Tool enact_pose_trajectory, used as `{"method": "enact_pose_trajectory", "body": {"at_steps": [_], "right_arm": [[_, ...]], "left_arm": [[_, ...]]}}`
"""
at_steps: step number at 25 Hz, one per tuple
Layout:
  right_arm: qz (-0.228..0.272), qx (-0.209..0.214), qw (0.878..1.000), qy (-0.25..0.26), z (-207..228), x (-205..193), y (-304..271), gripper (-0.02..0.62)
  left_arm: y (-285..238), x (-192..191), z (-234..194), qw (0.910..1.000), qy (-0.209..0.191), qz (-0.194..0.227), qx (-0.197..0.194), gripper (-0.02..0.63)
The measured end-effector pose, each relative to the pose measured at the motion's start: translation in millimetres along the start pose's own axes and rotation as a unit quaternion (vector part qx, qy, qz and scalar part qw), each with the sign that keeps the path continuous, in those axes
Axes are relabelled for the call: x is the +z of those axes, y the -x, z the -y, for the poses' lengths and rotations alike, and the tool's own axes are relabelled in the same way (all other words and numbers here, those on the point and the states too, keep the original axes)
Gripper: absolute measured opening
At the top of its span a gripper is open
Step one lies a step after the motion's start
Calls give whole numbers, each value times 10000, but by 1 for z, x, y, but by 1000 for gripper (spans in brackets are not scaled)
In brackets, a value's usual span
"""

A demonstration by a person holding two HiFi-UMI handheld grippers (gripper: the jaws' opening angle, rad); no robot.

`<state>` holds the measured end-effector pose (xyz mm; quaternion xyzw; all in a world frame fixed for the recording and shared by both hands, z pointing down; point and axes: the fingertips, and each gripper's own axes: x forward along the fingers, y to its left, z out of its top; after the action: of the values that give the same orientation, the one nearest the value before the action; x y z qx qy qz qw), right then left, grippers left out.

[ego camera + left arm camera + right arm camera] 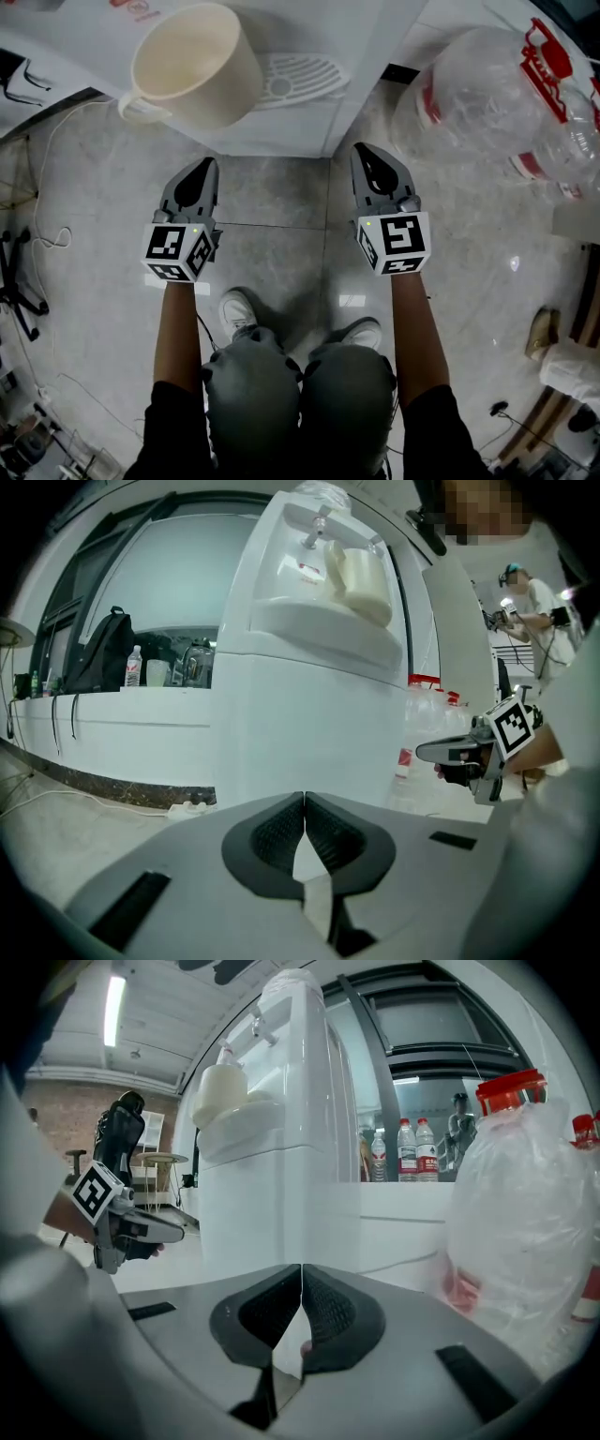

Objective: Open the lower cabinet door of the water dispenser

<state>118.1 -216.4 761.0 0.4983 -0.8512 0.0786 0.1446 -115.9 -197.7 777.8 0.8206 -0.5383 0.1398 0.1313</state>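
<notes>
White dispenser (309, 728) ahead of left claw (207, 163), right claw (362, 148)

Your head view is bright and evenly lit from above. The glossy floor (281, 202) throws back small white glints on the right, and a soft shadow pools around your shoes (237, 314). Both gripper views bend hard at the edges and go black in the corners. A ceiling strip light (114, 1002) glares in the right gripper view, where the near water bottle (525, 1232) looks soft. The white water dispenser (309, 705) is almost washed out.
</notes>
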Motion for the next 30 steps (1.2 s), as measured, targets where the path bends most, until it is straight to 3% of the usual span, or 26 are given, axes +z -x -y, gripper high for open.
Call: {"method": "enact_pose_trajectory", "body": {"at_steps": [5,9,16,18,24,30], "right_arm": [[243,-5,9997,85,5,-3,-6,19],[234,115,9996,131,7,-7,-15,65],[257,551,9981,-74,2,-4,-26,255],[291,642,9975,-70,0,0,-30,284],[250,839,9962,47,-9,9,-45,295],[246,716,9971,-3,-9,8,-52,282]], "left_arm": [[-4,-10,-3,9999,-102,125,-32,17],[-8,-17,-9,9997,-146,192,2,17],[-6,-24,-11,9996,-195,198,-14,17],[-5,-25,-10,9996,-197,189,-12,18],[-3,-32,-7,9995,-284,76,-124,18],[-4,-36,-12,9997,-224,50,-122,18]]}}
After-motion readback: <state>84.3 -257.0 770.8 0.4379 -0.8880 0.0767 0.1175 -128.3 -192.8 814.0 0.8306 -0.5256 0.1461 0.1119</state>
